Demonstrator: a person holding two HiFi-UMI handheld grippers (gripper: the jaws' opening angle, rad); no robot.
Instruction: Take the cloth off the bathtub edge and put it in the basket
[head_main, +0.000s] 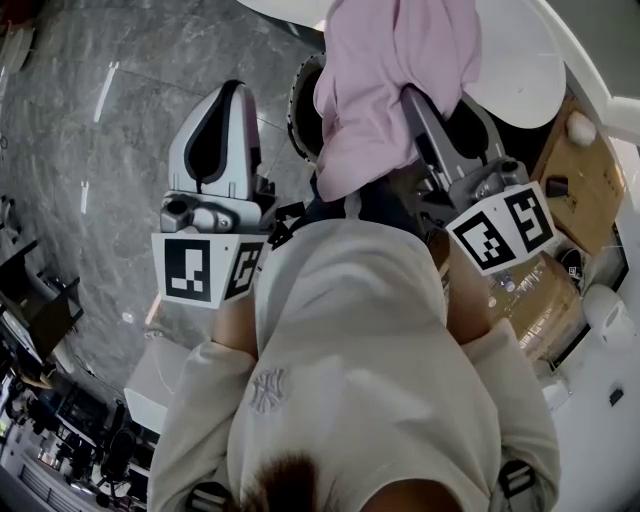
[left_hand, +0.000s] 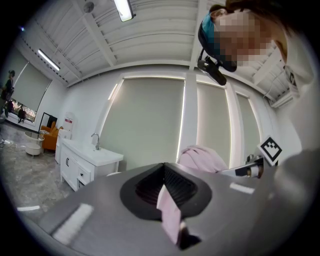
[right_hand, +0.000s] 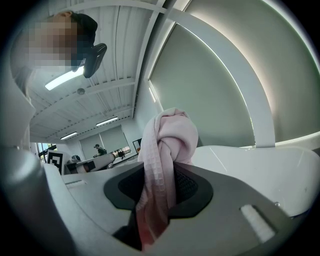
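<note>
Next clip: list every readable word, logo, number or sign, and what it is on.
"NY": faint interlocked monogram on the person's sweatshirt.
Marker cubes: square patterns only, no letters.
Wall sign beside the vanity: too blurred to read.

Bright and even indoors, lit by ceiling strip lamps (left_hand: 122, 9) and daylight glowing through pale blinds (left_hand: 147, 125). Heavily bent by fisheye in both gripper views, ringed with black vignette. Blurred on the near grey housings, sharp on the cloth (right_hand: 167, 140) weave. Dimmer in the head view, with mild glare off the white bathtub (head_main: 520, 60).
</note>
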